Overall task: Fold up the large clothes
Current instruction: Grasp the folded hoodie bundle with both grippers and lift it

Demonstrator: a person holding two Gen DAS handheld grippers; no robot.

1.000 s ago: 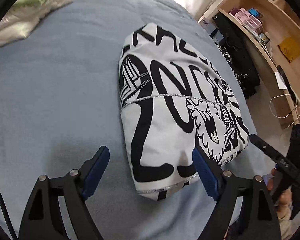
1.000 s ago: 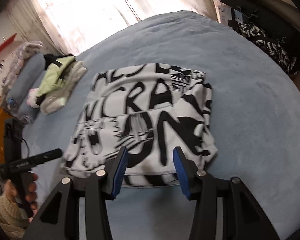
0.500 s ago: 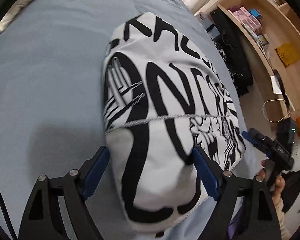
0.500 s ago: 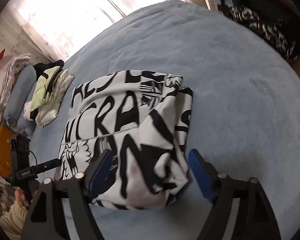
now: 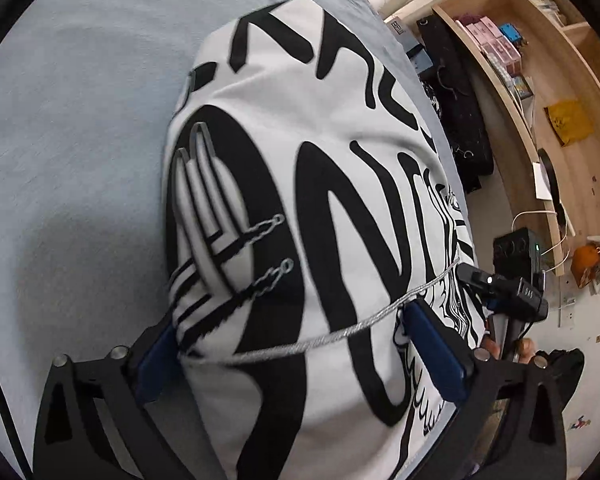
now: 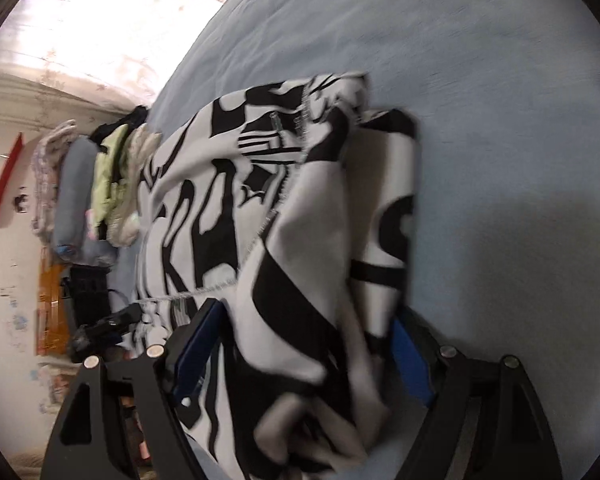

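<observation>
A folded white garment with bold black lettering (image 5: 300,120) lies on the blue bed (image 5: 80,120). My left gripper (image 5: 296,356) straddles its near end, jaws opening wide, with the cloth filling the gap; one blue pad (image 5: 156,360) sits at the garment's left edge, the other pad (image 5: 436,352) over the print. From the other side my right gripper (image 6: 304,352) straddles the bunched edge of the same garment (image 6: 300,208), jaws also opening, cloth between the pads. Each gripper shows in the other's view: the right gripper (image 5: 500,288) and the left gripper (image 6: 108,324).
A wooden shelf unit (image 5: 540,80) with boxes and a black bag (image 5: 452,120) stand beside the bed. A pile of pale green and white clothes (image 6: 112,184) and a grey-blue pillow (image 6: 76,192) lie at the bed's far end. Blue bedspread (image 6: 500,100) surrounds the garment.
Both grippers have come down and closer, so the garment now sits between their fingers. Both jaws have widened, the right much more. The right wrist view has rolled.
</observation>
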